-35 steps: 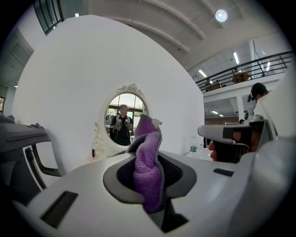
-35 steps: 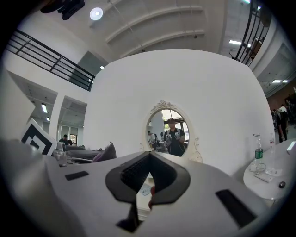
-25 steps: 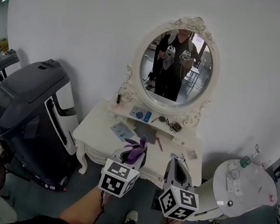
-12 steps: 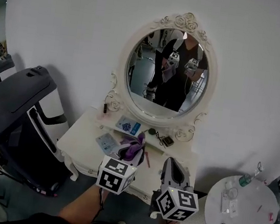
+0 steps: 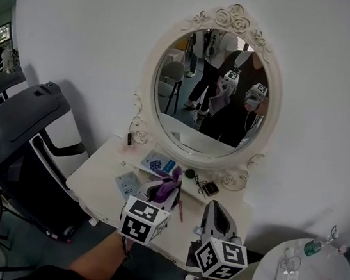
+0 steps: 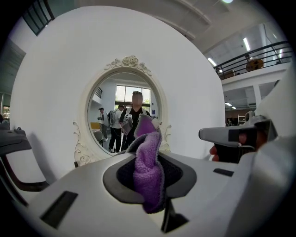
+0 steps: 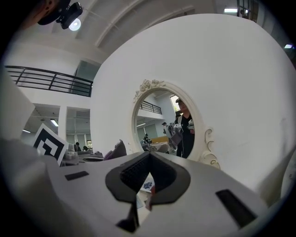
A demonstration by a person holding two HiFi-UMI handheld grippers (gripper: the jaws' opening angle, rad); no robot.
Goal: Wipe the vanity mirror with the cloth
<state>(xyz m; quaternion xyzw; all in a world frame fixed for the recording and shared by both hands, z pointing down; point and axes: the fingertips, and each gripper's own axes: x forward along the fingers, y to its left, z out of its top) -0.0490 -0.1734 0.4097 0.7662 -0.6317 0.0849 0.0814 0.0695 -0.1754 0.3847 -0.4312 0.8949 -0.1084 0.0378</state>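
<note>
Left gripper point(image 5: 165, 198) is clamped tight on the purple cloth point(image 5: 169, 184), and a fluffy tuft pokes out past the jaw tips. Right gripper point(image 5: 215, 221) sits just beside it, jaws drawn together with nothing between them. Both hover over the front edge of the white vanity table point(image 5: 96, 173). Beyond them, the oval vanity mirror point(image 5: 210, 96) stands upright against the wall, long axis vertical. The glass lies ahead of and above the cloth, a little to its right, and well apart from it. No wiping contact yet. The cloth-bearing left gripper looks the one to go, and it needs a lift up and forward to meet the glass.
</note>
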